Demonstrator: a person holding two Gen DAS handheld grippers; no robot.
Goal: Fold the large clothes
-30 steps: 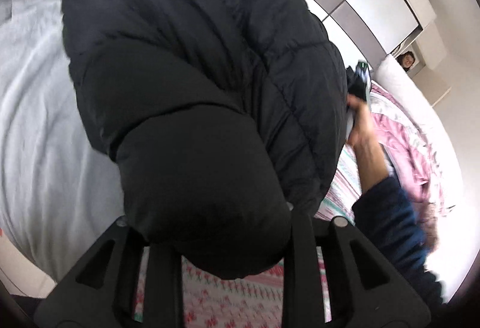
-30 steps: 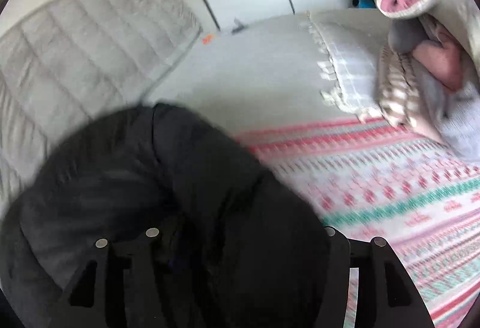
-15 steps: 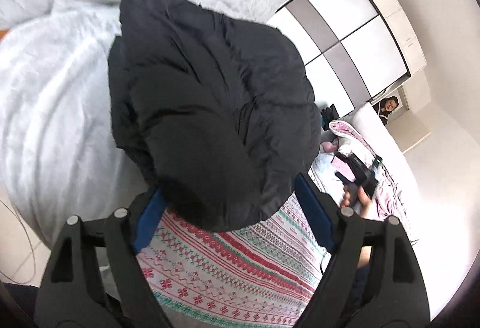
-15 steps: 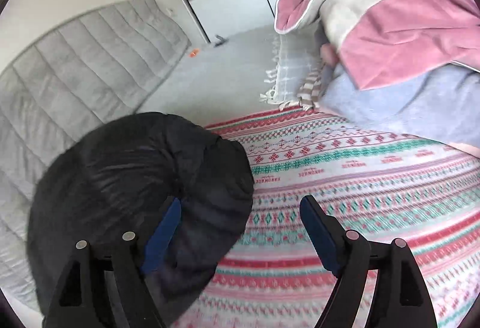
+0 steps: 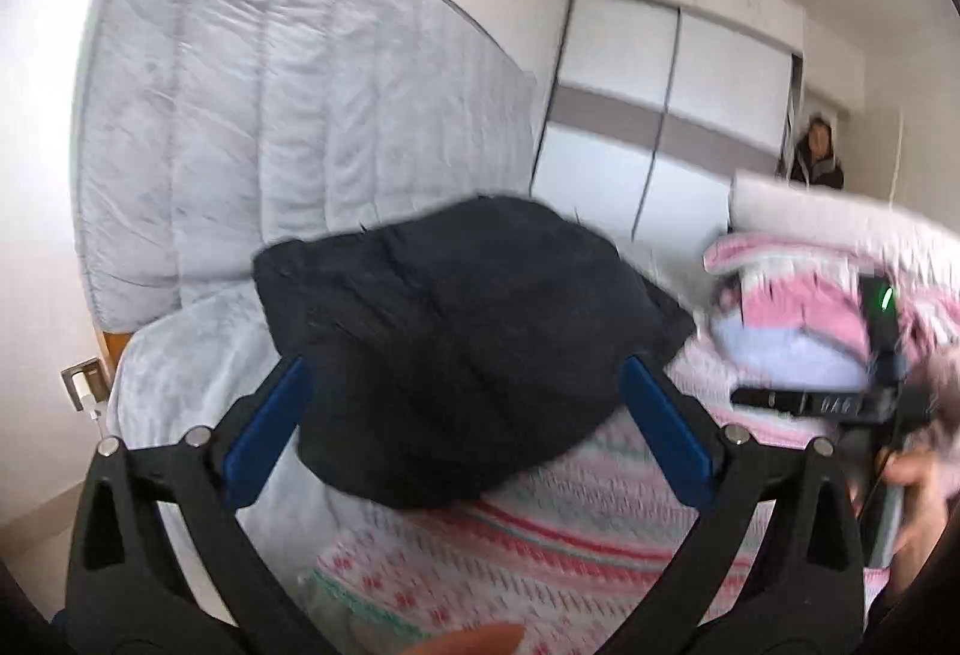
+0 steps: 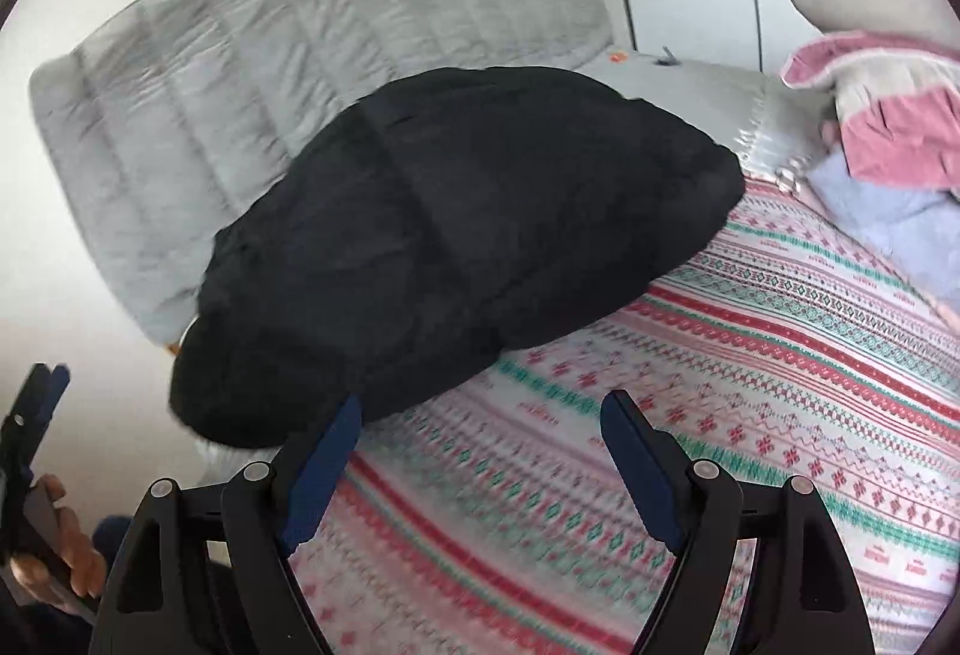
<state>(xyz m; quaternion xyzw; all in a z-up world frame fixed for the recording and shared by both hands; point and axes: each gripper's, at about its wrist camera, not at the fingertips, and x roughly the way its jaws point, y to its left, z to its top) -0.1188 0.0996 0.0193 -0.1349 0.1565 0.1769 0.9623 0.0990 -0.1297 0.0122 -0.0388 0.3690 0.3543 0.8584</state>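
Black puffer jacket (image 6: 456, 241) found gathered into a compact, rounded bundle, lying on the bed where the patterned red-and-green blanket (image 6: 750, 385) meets the grey sheet (image 5: 198, 355), close before the quilted grey headboard (image 5: 288, 115). No sleeve, hood or hem seen trailing outside the bundle in either view. Far side hidden; cannot confirm how neatly the layers lie underneath.

Left gripper (image 5: 462, 427): jaws spread wide, blue pads either side of the bundle's near edge in the picture, nothing held between them. Whether the pads touch the fabric cannot be told; apparently just short of it.

Right gripper (image 6: 480, 451): jaws likewise spread wide, empty, poised over the patterned blanket near the bundle's edge, clear of the jacket. Also visible at the right of the left wrist view (image 5: 864, 403), blurred, in the operator's hand.

Pile of pink, white and pale blue bedding (image 6: 888, 127) noted further along the bed, well apart from the jacket.

Judgement: folding of this garment appears essentially complete, with the piece released and resting unaided. Remaining work, if any: a tidying press or squaring of the bundle, as puffy fill tends to spring open. Whether further garments await folding cannot be established from these views.
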